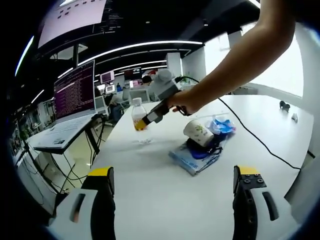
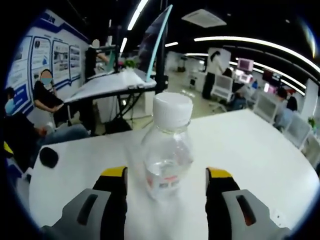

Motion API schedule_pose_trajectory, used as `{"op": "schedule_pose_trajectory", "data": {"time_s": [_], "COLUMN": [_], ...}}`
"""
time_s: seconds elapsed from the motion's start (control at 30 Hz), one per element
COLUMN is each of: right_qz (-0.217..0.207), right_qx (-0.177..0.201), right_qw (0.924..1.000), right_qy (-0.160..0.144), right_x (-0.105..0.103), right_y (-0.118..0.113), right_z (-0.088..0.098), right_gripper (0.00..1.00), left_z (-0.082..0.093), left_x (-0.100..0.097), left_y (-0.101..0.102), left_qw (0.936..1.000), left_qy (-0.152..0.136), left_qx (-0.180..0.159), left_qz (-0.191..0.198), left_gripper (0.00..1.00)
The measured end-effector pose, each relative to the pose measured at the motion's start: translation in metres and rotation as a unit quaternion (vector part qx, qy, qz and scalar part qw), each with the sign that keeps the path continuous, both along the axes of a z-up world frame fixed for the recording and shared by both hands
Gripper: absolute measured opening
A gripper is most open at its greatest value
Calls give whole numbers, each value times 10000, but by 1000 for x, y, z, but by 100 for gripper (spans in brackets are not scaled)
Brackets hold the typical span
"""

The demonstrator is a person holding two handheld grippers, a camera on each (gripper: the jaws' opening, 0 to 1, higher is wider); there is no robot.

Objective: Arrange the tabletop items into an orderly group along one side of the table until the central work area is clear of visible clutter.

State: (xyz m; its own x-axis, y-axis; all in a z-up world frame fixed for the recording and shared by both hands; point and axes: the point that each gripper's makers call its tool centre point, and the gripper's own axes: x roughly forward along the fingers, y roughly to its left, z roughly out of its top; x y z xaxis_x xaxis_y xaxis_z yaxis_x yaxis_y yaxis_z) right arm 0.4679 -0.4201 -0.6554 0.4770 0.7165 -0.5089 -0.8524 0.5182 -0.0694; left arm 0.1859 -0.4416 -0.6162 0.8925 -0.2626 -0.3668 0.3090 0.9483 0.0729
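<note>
The left gripper [image 1: 172, 192] hangs over a bare stretch of the white table [image 1: 165, 200], its two yellow-tipped jaws spread wide with nothing between them. Ahead of it, the left gripper view shows a small clutter group near the table's middle: a white cup [image 1: 198, 133] lying tilted on a dark blue item, a flat blue pad [image 1: 190, 159] beneath them, and a clear bag [image 1: 221, 125] with blue contents just behind the cup. A black cable [image 1: 260, 145] runs across the table from beyond the group toward the near right edge. Further back, toward the far left edge of the table, the right gripper [image 1: 141, 122] is carried by a hand [image 1: 184, 101] on a bare arm and meets a bottle [image 1: 138, 115] with a white cap and an orange label. In the right gripper view the same bottle [image 2: 167, 155] stands upright on the table [image 2: 260, 165], centred between the right gripper's [image 2: 166, 182] jaws. The jaws flank the bottle with a visible gap on each side, so they are released and not yet gripping. The bottle holds clear liquid in its lower part. A small black object [image 2: 48, 157] lies on the table near its left edge in that view. Beyond the table stand tilted desks with a monitor [image 1: 75, 92], and seated people [image 2: 47, 95].
</note>
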Motion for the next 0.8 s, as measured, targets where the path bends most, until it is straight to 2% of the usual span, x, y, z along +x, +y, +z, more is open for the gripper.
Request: {"op": "schedule_pose_trajectory", "data": {"time_s": [0.17, 0.33, 0.5, 0.8], "right_qz": [3, -24, -64, -262], "right_qx": [96, 54, 58, 124], "right_qw": [10000, 10000, 10000, 9996], "right_qy": [-12, 17, 37, -1], "right_x": [-11, -21, -31, -36], "right_y": [-6, -15, -26, -54], "right_z": [14, 18, 24, 39], "right_gripper": [66, 69, 75, 76], "left_z": [1, 3, 5, 5], "left_x": [0, -1, -1, -3], "left_y": [-3, -1, 0, -10], "left_qw": [9999, 9999, 9999, 9996], "left_qy": [-28, -83, -130, -155], "left_qx": [73, 49, -11, 133], "left_qz": [-64, -28, -5, -213], "left_gripper": [100, 100, 100, 100]}}
